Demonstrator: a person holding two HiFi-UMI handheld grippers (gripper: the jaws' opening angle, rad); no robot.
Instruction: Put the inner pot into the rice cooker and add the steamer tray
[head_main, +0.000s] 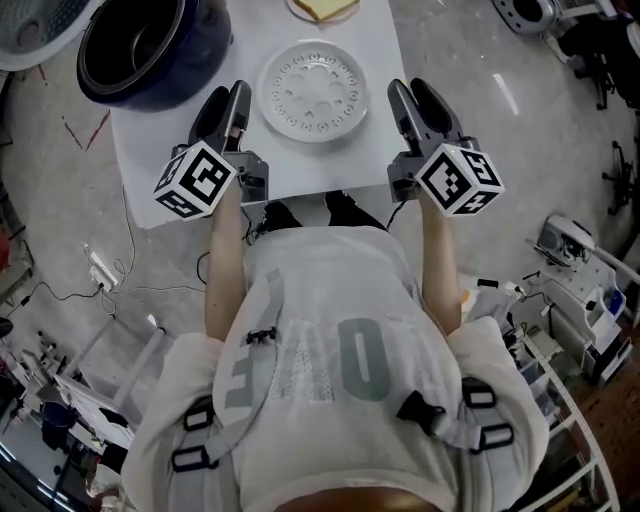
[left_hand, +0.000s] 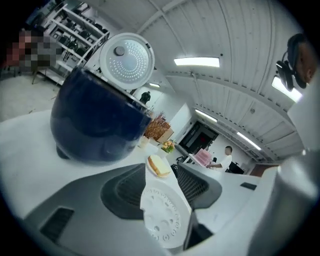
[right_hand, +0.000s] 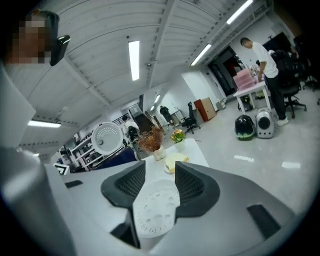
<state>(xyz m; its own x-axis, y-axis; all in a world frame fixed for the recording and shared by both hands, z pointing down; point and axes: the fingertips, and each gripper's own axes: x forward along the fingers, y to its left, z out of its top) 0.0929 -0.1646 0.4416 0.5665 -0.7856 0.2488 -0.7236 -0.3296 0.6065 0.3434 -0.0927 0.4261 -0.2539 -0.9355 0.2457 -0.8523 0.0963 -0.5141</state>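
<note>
- Steamer tray (head_main: 313, 90) lies flat on the counter (head_main: 180, 170), near the open rice cooker (head_main: 150, 50) and between the two grippers.
- Left gripper (head_main: 228, 100) and right gripper (head_main: 415, 100) both have their fingers parted, with nothing gripped.
- Probably best to take opposite rim edges, close both pairs of fingers evenly, and lift level.
- The thin rim sits low, so a careless nudge could slide it toward the bread plate (head_main: 322, 8).

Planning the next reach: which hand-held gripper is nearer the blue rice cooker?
Left. The left hand-held gripper sits close beside the rice cooker; the right hand-held gripper lies across the steamer tray from it.
</note>
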